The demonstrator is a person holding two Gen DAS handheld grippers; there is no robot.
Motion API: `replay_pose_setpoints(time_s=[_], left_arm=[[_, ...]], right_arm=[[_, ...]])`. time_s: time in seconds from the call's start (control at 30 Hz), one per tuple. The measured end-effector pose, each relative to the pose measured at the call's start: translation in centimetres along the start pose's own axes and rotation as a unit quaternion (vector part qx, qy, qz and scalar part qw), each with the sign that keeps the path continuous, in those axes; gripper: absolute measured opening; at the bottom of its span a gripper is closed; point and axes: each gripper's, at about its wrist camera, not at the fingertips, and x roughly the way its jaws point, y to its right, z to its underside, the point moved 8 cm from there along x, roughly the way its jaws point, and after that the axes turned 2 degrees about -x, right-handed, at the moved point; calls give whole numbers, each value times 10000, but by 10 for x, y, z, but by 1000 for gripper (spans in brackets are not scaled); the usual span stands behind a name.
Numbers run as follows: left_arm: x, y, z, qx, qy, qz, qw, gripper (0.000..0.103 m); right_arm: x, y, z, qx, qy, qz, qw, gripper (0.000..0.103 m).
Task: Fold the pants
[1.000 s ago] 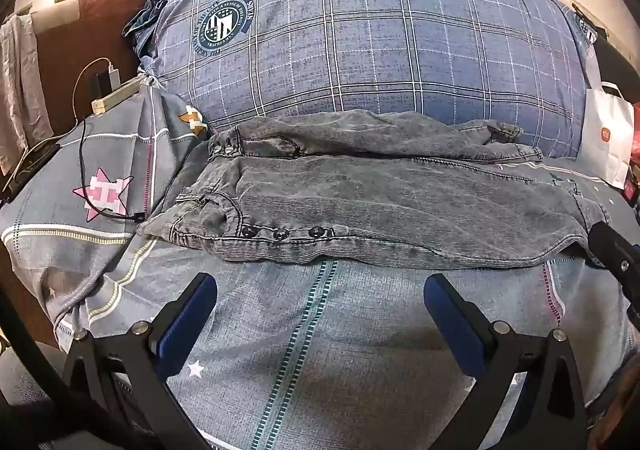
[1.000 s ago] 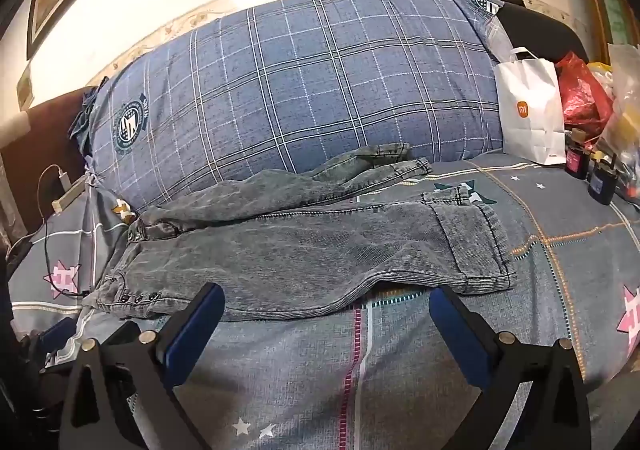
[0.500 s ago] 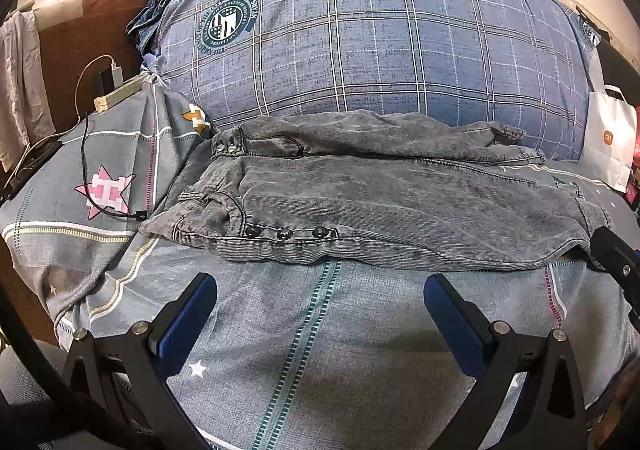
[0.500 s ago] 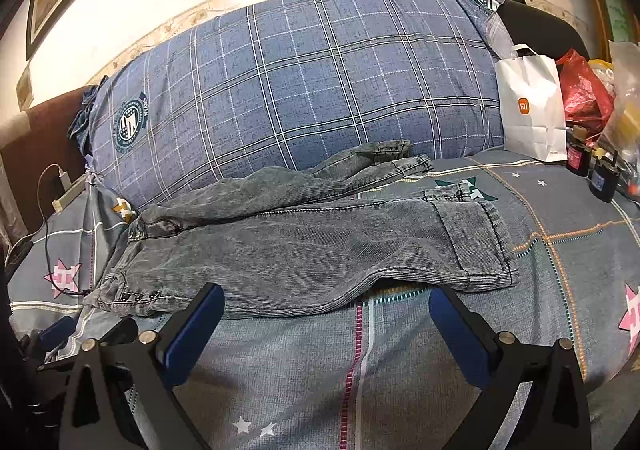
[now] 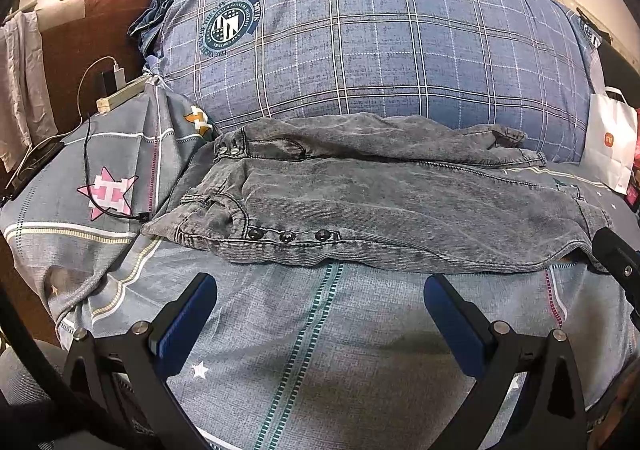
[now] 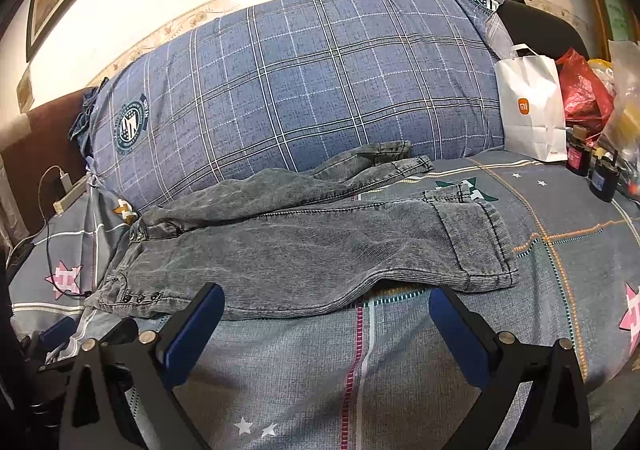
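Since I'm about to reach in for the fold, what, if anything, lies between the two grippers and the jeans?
Nothing visible: only bare bedsheet separates the open left gripper and open right gripper from the jeans.

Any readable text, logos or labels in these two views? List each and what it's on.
"mi": orange logo on the white paper bag.
Round crest on the blue plaid pillow: ring lettering too small and distorted to read.
Dark bottles beside the bag: labels blurred, unreadable.
Grey jeans: no text visible.
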Motion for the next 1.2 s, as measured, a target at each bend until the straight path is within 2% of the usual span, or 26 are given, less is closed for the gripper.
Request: replay_pose_setpoints(time_s=[0.3, 0.5, 0.6, 0.7, 0.73, 0.77, 0.87, 0.97, 1.07, 1.13, 1.2], left_arm=[[-1, -1, -4, 28, 38, -45, 10000, 103], [-5, -2, -33, 261, 92, -137, 9995, 103], [-1, 3, -60, 452, 46, -44, 9990, 103], [0, 12, -89, 577, 227, 9, 9981, 103], [1, 14, -98, 611, 294, 2, 9977, 103], [2, 18, -107, 666, 361, -23, 9971, 103], [14, 33, -135, 802, 399, -9, 9960, 103], [33, 50, -155, 899, 409, 25, 9951, 103], [59, 67, -157, 979, 309, 125, 9946, 103], [76, 70, -146, 932, 203, 167, 9953, 103], [89, 73, -132, 1018, -77, 194, 9946, 103]], right_arm=[[0, 2, 1, -104, -22, 70, 9999, 103], [5, 6, -4, 76, -249, 155, 9995, 103], [12, 5, -24, -181, -320, 220, 9991, 103], [22, 7, -46, -461, -394, 457, 9971, 103], [28, 8, -57, -482, -421, 426, 9970, 103], [30, 8, -65, -435, -265, 349, 9981, 103], [56, 9, -90, -348, -521, 309, 9976, 103], [75, 11, -110, -248, -522, 315, 9978, 103], [91, 17, -110, -160, -528, 280, 9981, 103], [102, 24, -103, -128, -678, 321, 9971, 103], [112, 32, -94, -196, -885, 355, 9953, 103]])
